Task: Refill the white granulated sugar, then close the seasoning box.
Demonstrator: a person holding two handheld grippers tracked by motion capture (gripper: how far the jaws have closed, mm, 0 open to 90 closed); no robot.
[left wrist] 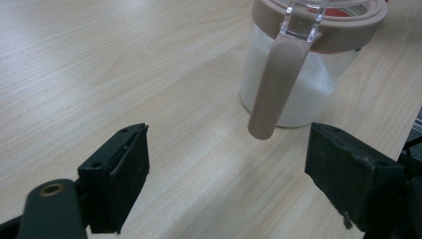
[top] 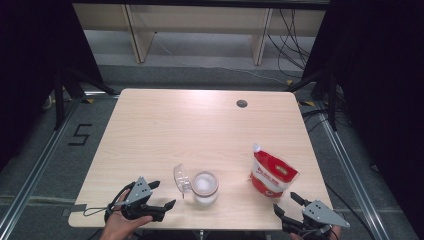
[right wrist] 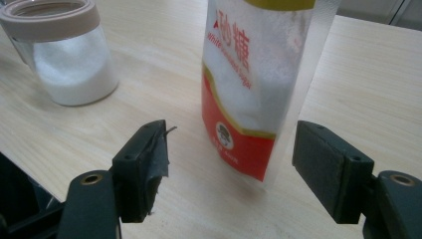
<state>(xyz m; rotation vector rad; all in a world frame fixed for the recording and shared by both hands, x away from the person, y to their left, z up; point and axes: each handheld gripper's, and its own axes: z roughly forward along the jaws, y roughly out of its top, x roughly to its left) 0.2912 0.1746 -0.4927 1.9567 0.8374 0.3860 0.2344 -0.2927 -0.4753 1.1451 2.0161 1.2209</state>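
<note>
A clear jar (top: 205,189) with a tan rim holds white sugar and stands near the table's front edge; its clear lid (top: 182,179) is flipped open to the left. A red-and-white sugar pouch (top: 270,173) stands upright to its right. My left gripper (top: 162,195) is open just left of the jar, and in the left gripper view the jar (left wrist: 303,74) with its hanging tan latch (left wrist: 273,89) stands ahead of the jaws. My right gripper (top: 286,202) is open just in front of the pouch (right wrist: 259,84), and the jar (right wrist: 69,57) stands off to the left.
The light wooden table (top: 200,125) has a round cable hole (top: 242,103) at the back right. Dark curtains flank the table, and wooden furniture legs and cables lie on the floor behind it.
</note>
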